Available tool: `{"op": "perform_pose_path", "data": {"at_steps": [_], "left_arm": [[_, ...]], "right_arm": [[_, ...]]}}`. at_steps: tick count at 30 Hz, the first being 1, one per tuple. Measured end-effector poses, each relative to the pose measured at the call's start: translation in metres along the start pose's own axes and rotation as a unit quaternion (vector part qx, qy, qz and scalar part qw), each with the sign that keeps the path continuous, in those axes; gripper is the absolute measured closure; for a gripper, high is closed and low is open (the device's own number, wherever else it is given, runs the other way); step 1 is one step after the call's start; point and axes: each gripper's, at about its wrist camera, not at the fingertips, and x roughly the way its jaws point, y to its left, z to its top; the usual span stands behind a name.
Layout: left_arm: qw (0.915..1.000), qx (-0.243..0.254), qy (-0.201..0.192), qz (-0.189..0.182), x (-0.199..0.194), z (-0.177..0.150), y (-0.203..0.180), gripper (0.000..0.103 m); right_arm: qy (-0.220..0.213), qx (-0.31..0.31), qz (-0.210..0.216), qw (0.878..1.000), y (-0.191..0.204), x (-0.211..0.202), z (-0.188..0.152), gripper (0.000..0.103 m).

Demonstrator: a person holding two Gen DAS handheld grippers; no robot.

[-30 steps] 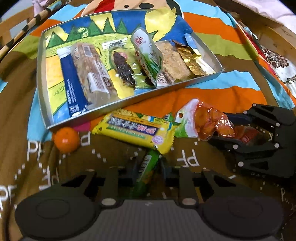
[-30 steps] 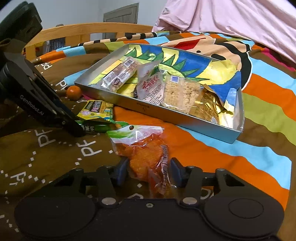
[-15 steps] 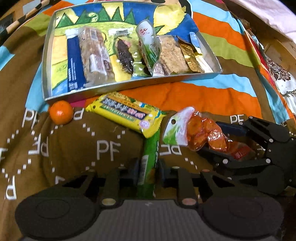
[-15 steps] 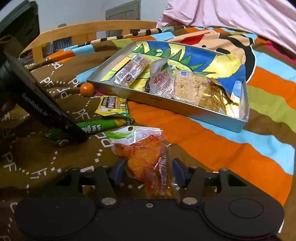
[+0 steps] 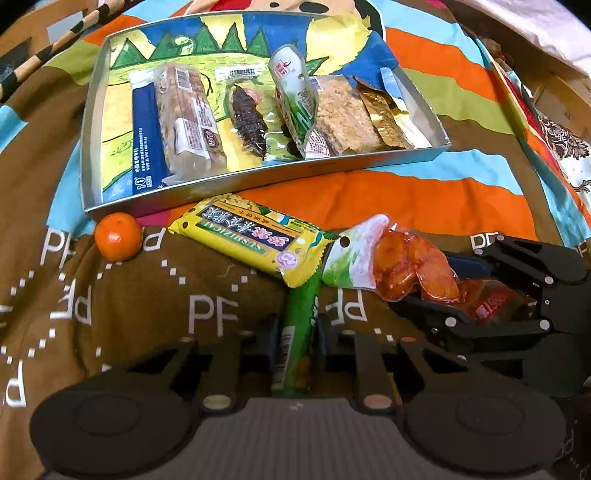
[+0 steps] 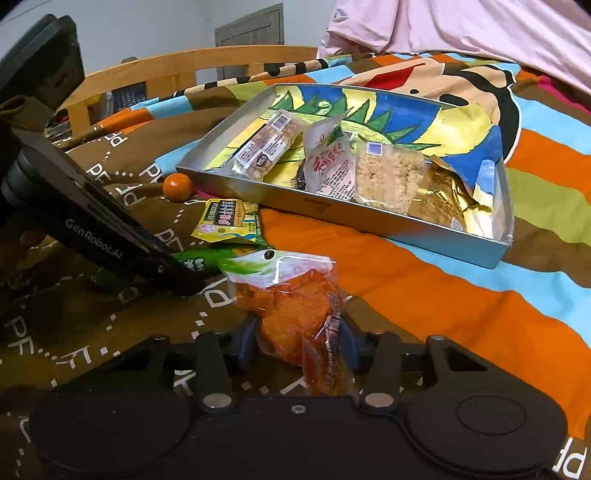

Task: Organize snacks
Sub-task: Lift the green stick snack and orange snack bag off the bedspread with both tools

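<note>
My left gripper point(image 5: 298, 330) is shut on a thin green snack stick point(image 5: 300, 314) whose far end lies under a yellow packet point(image 5: 247, 236). In the right wrist view, the left gripper point(image 6: 184, 278) pins that green stick point(image 6: 207, 260) against the blanket. The jaws of my right gripper point(image 6: 298, 341) are closing, and their blue pads press on a clear bag of orange snacks point(image 6: 291, 302). The left wrist view shows the same bag point(image 5: 406, 266) in the right gripper point(image 5: 432, 284). Behind them a silver tray point(image 5: 258, 181) holds several wrapped snacks.
A small tangerine point(image 5: 118, 236) rests against the tray's near left corner. Everything lies on a soft striped and brown blanket. A wooden bed rail point(image 6: 166, 70) runs behind the tray point(image 6: 332, 210), and pink bedding point(image 6: 480, 26) is piled at the back right.
The left gripper drew back a little, pulling more of the green stick from under the yellow packet, and tightened on it. The right jaws widened briefly, then came back onto the orange bag.
</note>
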Motion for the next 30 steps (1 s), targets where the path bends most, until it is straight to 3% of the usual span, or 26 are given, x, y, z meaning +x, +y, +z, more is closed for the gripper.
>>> {"op": "perform_pose_path", "data": {"at_steps": [5,14,22,30], "left_arm": [[0.9993,-0.03,-0.02,-0.01,-0.017,-0.017,0.0,0.083],[0.9951,-0.089,-0.01,-0.041,-0.038,-0.061,0.0,0.084],[0.9938,-0.097,-0.021,-0.051,-0.058,-0.091,-0.001,0.085],[0.9878,-0.129,-0.032,-0.082,-0.073,-0.114,0.003,0.084]], "right_arm": [[-0.009,-0.001,-0.023,1.0,0.011,-0.01,-0.005,0.056],[-0.006,0.009,-0.038,0.999,0.035,-0.042,-0.023,0.056],[0.011,0.008,-0.049,0.999,0.065,-0.074,-0.042,0.057],[0.013,0.048,-0.04,0.998,0.081,-0.096,-0.053,0.057]]}}
